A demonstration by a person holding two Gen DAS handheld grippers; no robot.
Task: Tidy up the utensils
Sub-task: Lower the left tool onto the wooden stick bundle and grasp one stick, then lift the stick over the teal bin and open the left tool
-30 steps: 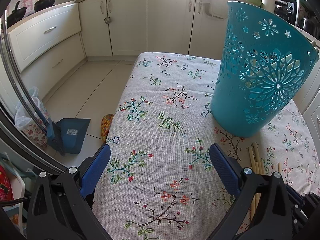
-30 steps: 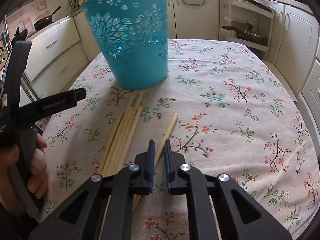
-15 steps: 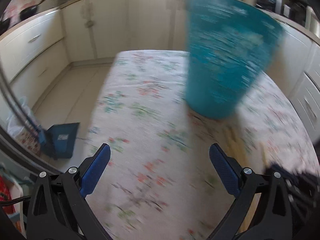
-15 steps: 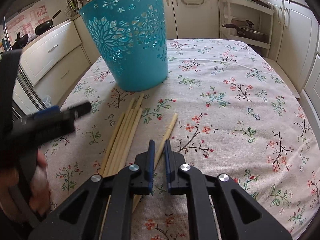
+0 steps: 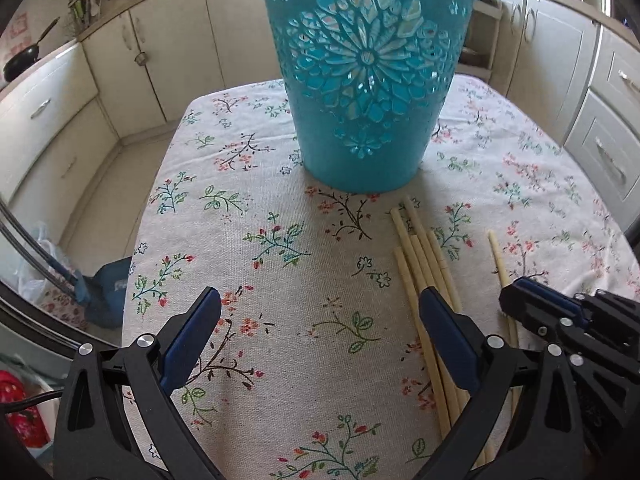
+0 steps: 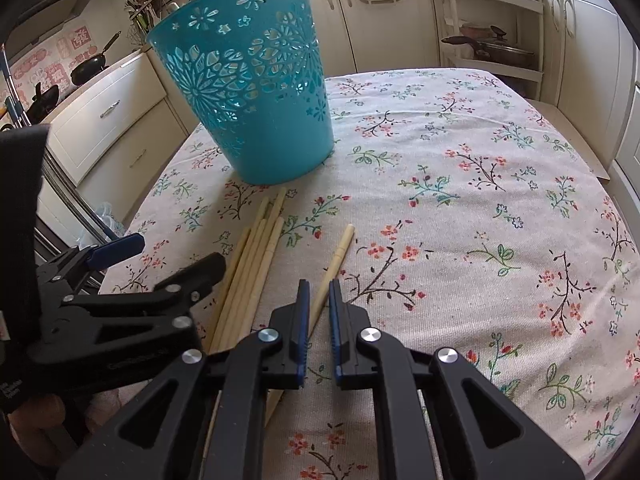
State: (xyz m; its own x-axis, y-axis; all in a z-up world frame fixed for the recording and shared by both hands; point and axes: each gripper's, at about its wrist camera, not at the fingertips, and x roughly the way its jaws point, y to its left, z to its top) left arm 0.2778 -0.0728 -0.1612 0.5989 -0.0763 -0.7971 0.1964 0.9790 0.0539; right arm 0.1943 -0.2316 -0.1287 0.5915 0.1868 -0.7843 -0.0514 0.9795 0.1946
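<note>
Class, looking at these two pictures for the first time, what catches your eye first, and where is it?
The tall teal basket with flower cut-outs stands upright on the floral tablecloth. Just in front of it lies a bundle of pale chopsticks, with one single chopstick apart on their right.

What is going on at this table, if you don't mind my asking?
A person is tidying chopsticks lying loose on the flowered tablecloth in front of a blue basket. The left hand-held gripper is wide open beside the bundle; the right hand-held gripper is nearly closed over a single chopstick. Nothing is lifted yet.
</note>
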